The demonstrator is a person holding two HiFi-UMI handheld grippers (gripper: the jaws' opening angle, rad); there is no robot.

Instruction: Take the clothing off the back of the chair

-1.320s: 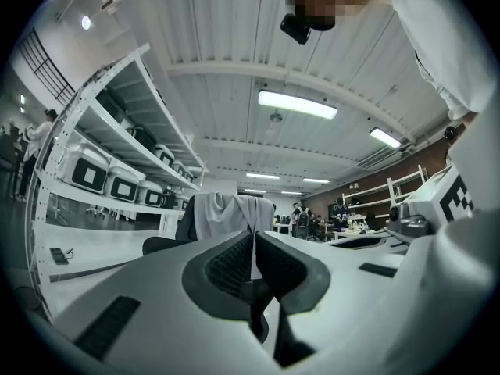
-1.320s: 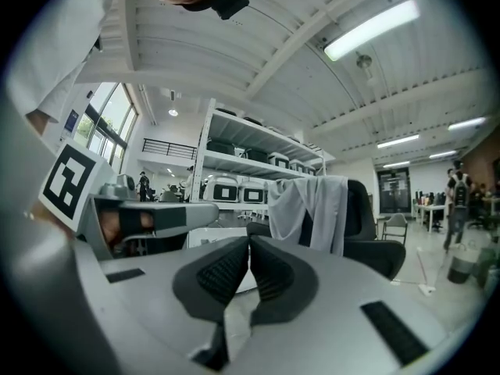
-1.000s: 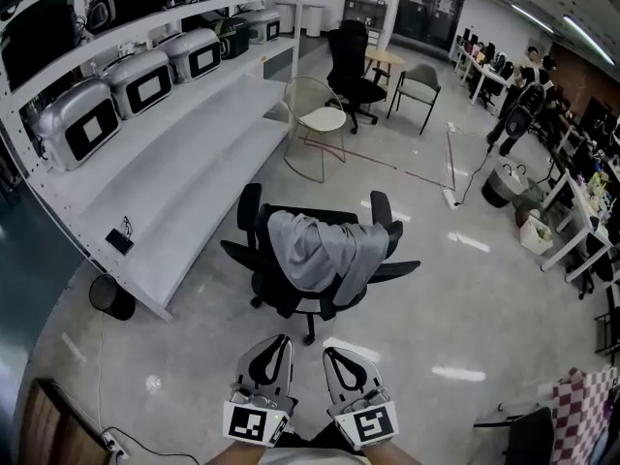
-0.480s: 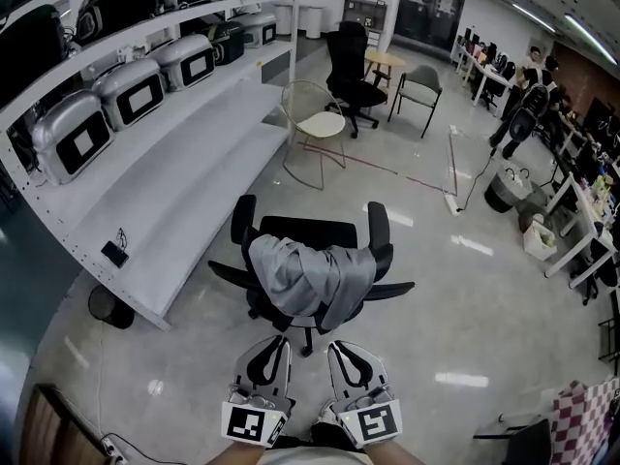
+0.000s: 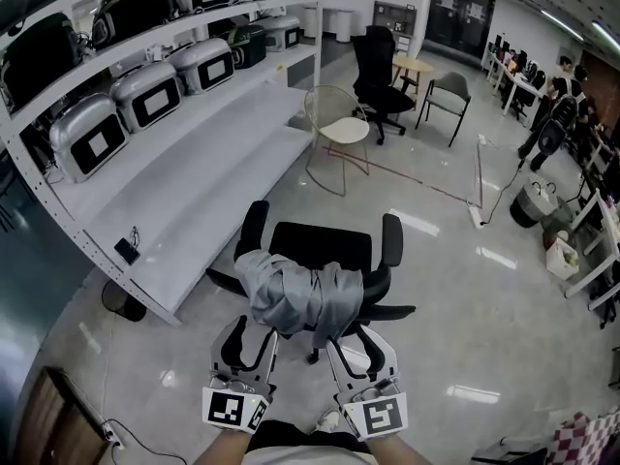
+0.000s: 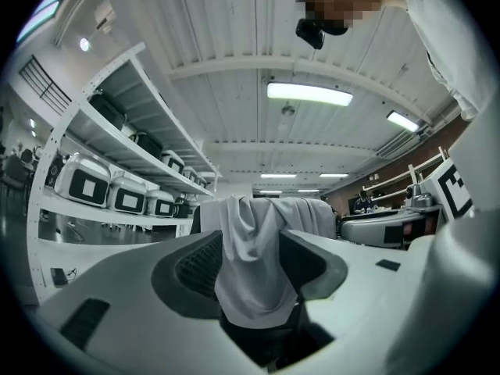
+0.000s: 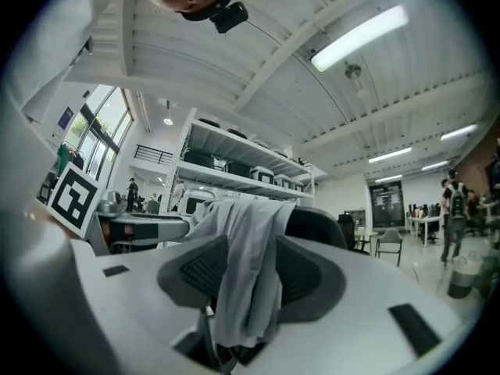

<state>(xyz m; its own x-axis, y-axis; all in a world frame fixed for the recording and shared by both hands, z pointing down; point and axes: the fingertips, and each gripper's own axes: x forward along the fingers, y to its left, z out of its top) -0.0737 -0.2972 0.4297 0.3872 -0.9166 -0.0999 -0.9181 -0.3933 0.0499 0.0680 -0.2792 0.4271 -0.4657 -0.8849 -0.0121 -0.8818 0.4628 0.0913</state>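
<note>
Head view looks steeply down from above and behind the office chair [image 5: 325, 250], fairly near, while the left and right gripper views sit low and close, facing level at the chair back, all three sharing the grey garment [image 5: 295, 294] and the shelves [image 5: 194, 177].

The backrest of the black swivel office chair [image 5: 325, 248] is almost wholly covered by the crumpled grey cloth garment [image 5: 295, 294] draped over it. The chair's wheeled base is largely hidden beneath seat and cloth. On the chair's near side, the garment's lower hem is masked by the white left gripper [image 6: 254, 268] and the white right gripper [image 7: 250, 276]. Their jaws are opening with the cloth framed between them, and contact of pads with cloth cannot be made out. Far beyond the chair, the standing people [image 5: 554, 114] are too small to be told apart. To the chair's near right a red-and-white checked cloth [image 5: 586, 434] is cut off by the edge, and to its near left a brown wooden board [image 5: 44, 424] likewise.
</note>
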